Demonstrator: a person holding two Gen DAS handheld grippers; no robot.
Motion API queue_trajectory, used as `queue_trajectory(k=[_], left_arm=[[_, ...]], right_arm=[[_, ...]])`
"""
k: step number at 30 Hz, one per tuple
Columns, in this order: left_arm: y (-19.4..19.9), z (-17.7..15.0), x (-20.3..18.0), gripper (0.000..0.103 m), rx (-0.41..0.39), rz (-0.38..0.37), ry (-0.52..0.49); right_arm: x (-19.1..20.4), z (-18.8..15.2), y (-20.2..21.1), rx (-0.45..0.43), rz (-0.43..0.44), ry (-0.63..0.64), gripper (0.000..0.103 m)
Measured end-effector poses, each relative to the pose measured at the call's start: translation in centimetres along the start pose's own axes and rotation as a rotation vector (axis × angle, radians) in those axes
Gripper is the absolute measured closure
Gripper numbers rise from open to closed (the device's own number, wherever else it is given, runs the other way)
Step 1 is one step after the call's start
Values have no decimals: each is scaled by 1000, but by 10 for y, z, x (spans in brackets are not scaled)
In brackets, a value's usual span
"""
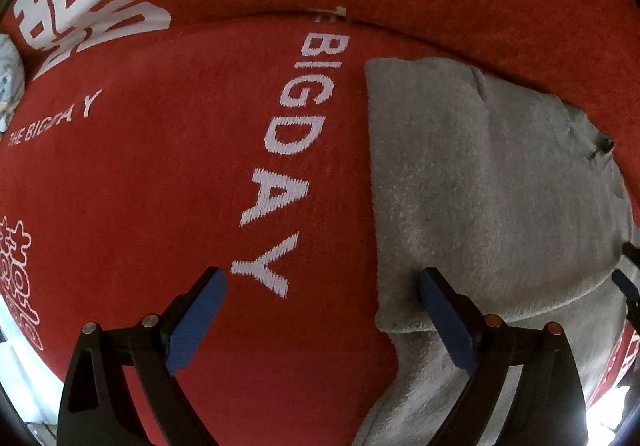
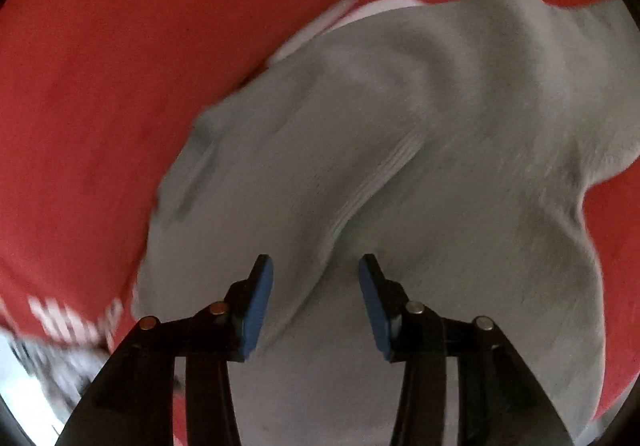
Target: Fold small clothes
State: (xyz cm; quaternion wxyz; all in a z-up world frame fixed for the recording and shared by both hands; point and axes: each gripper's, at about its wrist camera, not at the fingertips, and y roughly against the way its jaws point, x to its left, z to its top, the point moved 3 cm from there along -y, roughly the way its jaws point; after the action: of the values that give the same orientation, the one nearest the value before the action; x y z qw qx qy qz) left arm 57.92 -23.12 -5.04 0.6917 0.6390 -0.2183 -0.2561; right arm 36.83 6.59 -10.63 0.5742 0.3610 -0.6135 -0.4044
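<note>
Red printed cloth (image 1: 160, 186) over surface. Grey garment (image 1: 480, 186) ahead of left tongs (image 1: 322, 282), partly folded, one straight folded edge; more folds probably left. Left tongs spread wide, empty, right finger over garment's edge. Right tongs (image 2: 316, 266) half apart, empty, above garment (image 2: 400, 146); view blurred.
</note>
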Motion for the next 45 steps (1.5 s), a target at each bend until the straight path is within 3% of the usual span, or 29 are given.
queue_trajectory(k=[1, 2, 7, 9, 10, 12, 15, 17, 23, 30, 32, 40, 45], left_arm=[[0, 0, 0, 5, -2, 6, 0], [0, 0, -1, 5, -4, 11, -2], [2, -1, -5, 5, -5, 26, 0], [6, -11, -11, 5, 1, 25, 13], [7, -11, -12, 5, 8, 28, 18], [10, -10, -13, 5, 13, 40, 17], [21, -10, -20, 5, 12, 58, -20], [33, -13, -29, 5, 4, 54, -41], [73, -31, -65, 5, -4, -25, -88], [105, -57, -116, 5, -3, -139, -143], [107, -62, -132, 0, 5, -179, -154], [93, -75, -177, 0, 62, -128, -212], [71, -76, -188, 0, 150, -84, -189]], right_arm=[[-7, 10, -3, -3, 32, -48, 68], [-8, 15, -4, -3, 18, -52, 96], [-2, 13, 3, -2, -28, 27, 96], [-7, 7, -3, 26, -66, 16, 95], [-14, 6, -4, 36, -43, -8, 96], [-16, 7, -1, 44, -35, -16, 92], [-11, 10, 12, 47, -116, 43, 71], [-9, 10, 22, 53, -117, 81, 45], [-14, -15, 44, 147, -93, 191, 30], [-19, -36, 53, 218, -76, 237, 23], [-23, -36, 52, 233, -70, 240, 23], [-48, -16, 62, 234, -36, 220, 21], [-93, 10, 77, 221, 2, 96, 21]])
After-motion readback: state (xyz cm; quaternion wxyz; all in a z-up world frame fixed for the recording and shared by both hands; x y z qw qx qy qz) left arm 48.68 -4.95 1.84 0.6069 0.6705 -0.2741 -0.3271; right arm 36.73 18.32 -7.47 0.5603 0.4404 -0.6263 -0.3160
